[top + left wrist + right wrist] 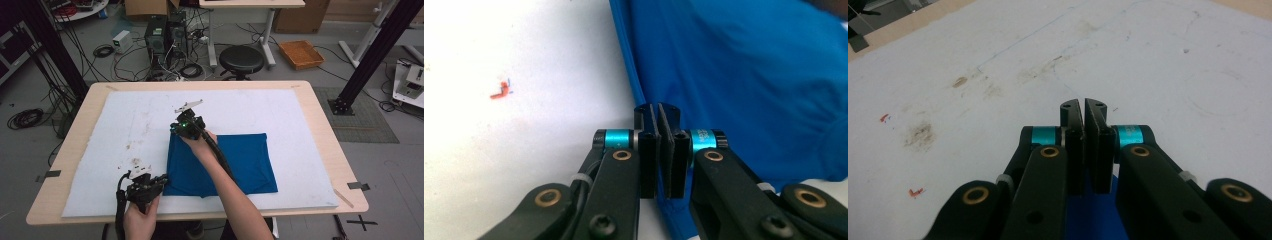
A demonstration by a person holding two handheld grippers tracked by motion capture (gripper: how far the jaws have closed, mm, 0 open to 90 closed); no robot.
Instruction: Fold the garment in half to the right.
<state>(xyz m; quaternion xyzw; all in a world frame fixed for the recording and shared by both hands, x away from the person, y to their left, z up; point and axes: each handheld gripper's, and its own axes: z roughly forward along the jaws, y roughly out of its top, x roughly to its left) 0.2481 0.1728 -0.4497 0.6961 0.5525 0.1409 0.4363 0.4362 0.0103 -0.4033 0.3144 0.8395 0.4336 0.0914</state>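
White padding covers the desk [320,125]; both grippers' fingers [658,150] pinch edges of the blue cloth [245,160], left gripper [159,182], right gripper [176,131].

The blue cloth [245,162] is looking soft and matt; the white sheet [125,125] is looking stained, lying on a smooth wooden table [320,120].

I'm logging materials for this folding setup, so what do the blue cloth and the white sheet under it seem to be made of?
The blue cloth looks like thin, smooth knit or synthetic fabric, matte, with soft creases and a stitched hem. The white sheet looks like matte foam board or thick paper, though I can't be sure: flat, stained and pen-marked.
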